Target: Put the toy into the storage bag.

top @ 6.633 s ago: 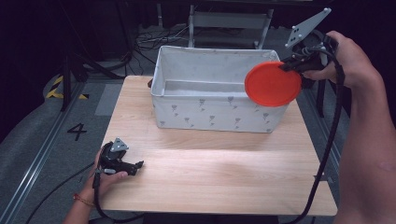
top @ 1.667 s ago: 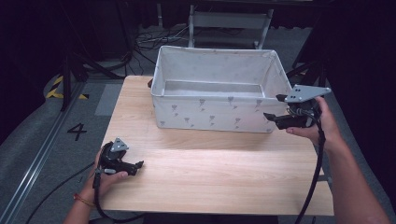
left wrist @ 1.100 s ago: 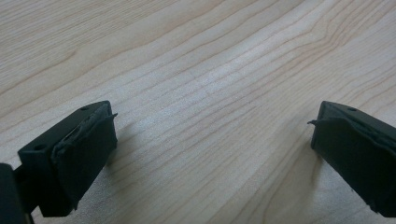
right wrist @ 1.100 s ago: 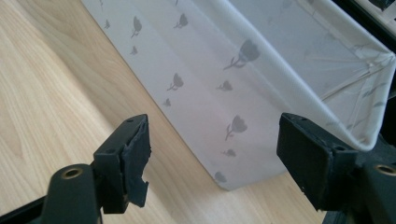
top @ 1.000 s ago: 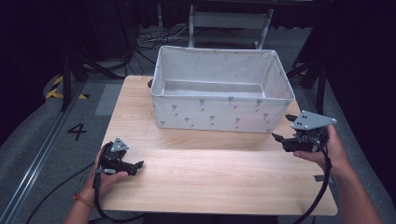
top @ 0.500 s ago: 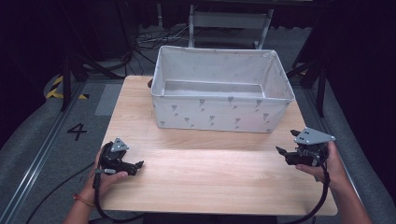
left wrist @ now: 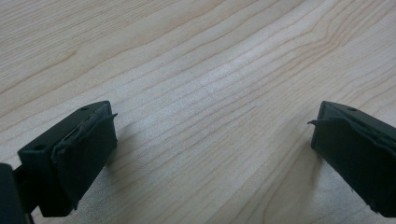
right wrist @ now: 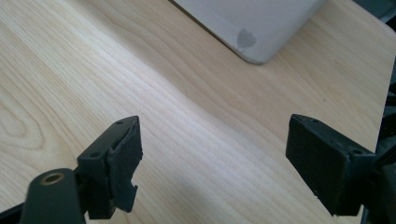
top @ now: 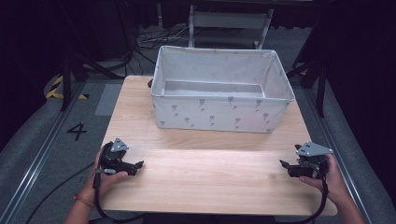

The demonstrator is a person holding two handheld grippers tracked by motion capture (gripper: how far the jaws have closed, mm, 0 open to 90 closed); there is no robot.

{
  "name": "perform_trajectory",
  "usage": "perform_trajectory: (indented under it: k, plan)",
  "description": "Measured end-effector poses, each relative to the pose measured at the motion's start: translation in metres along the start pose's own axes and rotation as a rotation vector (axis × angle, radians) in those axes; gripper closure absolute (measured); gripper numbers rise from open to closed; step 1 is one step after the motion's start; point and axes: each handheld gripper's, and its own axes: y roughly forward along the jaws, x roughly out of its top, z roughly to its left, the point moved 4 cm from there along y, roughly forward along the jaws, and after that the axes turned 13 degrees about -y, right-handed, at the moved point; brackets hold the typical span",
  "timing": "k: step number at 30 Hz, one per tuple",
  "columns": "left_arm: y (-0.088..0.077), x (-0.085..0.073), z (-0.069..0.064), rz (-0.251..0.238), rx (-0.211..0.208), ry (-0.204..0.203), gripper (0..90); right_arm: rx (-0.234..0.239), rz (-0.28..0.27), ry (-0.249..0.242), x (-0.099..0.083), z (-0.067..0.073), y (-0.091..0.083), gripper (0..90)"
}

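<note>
1. The wooden table (top: 205, 168) stands on grey floor (top: 42, 140); the fabric box (top: 219, 100) sits at its far half.
2. The left gripper (top: 138, 165) and right gripper (top: 283, 164) rest near the front corners, jaws spread with nothing between them; the right's jaws have just been opening.

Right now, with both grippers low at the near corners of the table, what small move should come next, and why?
Probably none beyond settling: lower the right gripper to rest on the table, as the left gripper does. Both sets of jaws stand open with bare wood between them, the right gripper's having just been opening, and the fabric bin stands apart from both.
</note>
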Motion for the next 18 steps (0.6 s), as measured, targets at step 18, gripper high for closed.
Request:
perform_trajectory:
  k: [18]
  plan:
    - [0.000, 0.000, 0.000, 0.004, -0.006, -0.011, 0.2, 0.067, -0.031, 0.307, -0.061, 0.005, 0.018, 14.0]
